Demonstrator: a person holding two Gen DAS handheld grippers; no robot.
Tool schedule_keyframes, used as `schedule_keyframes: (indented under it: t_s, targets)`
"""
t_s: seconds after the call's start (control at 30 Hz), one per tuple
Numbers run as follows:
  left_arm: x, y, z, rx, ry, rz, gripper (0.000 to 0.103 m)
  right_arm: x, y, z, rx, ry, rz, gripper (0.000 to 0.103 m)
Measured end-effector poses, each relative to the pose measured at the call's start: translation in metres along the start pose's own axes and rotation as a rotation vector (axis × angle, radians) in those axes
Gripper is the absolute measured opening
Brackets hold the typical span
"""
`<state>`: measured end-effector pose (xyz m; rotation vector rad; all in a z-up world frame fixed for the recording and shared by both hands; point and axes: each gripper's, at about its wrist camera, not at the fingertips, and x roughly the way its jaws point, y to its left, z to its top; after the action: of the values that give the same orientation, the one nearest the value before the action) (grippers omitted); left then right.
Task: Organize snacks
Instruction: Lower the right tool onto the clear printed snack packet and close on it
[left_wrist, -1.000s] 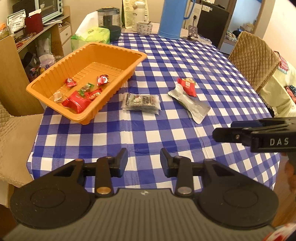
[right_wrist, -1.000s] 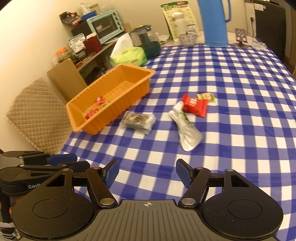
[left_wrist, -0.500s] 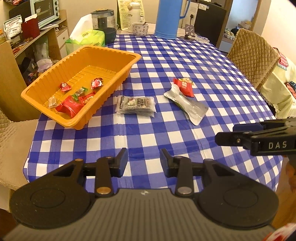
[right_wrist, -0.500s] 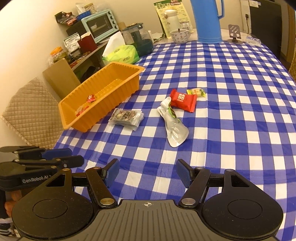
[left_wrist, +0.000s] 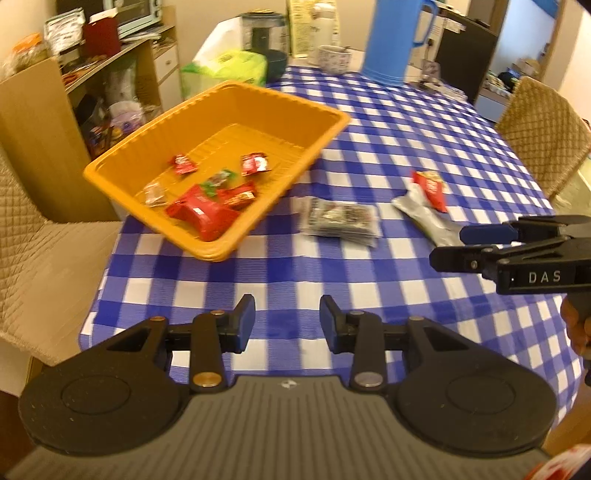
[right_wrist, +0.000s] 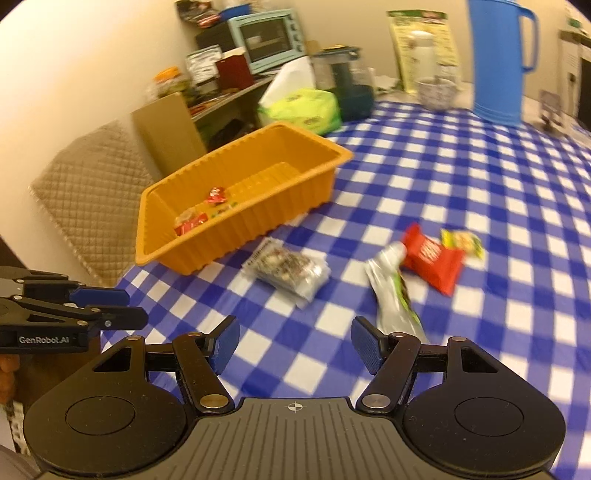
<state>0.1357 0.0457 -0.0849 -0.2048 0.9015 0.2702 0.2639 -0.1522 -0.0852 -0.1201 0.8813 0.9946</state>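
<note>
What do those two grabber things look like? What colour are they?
Both are black with blue finger pads. The left gripper and the right gripper each have a ribbed grey base, two round black discs and shiny pivot screws. Their sides carry white lettering, "GenRobot.AI" on the left one and "DAS" on the right.

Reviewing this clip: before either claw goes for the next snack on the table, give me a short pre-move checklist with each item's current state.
1. Left claw open and empty: ok.
2. Right claw open and empty: ok.
3. Orange tray has free space for more snacks: ok, its far half is bare.
4. Loose snacks unobstructed on the tablecloth: ok; clear packet lies alone beside the tray.
5. Snacks separated for a single pick: not ok; silver pouch, red packet and yellow-green packet touch or overlap.
6. Tray fully supported on the table: cannot tell; its near corner sits at the edge.
</note>
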Motion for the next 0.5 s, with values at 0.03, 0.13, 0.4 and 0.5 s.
schedule_keyframes:
  t_s: [0.03, 0.13, 0.4, 0.5]
  targets:
    - [0.001, 0.005, 0.001, -0.007, 0.003, 0.006, 0.034, 0.006, 0.001, 0.003, -0.016, 0.005, 0.004, 0.068]
    - [0.005, 0.017, 0.001, -0.028, 0.015, 0.023, 0.034, 0.027, 0.003, 0.013, -0.061, 0.019, 0.022, 0.068]
    - [0.013, 0.047, 0.001, -0.076, 0.041, 0.07, 0.034, 0.081, 0.01, 0.038, -0.177, 0.048, 0.038, 0.067]
    - [0.015, 0.057, 0.001, -0.094, 0.045, 0.086, 0.034, 0.096, 0.012, 0.043, -0.208, 0.059, 0.051, 0.067]
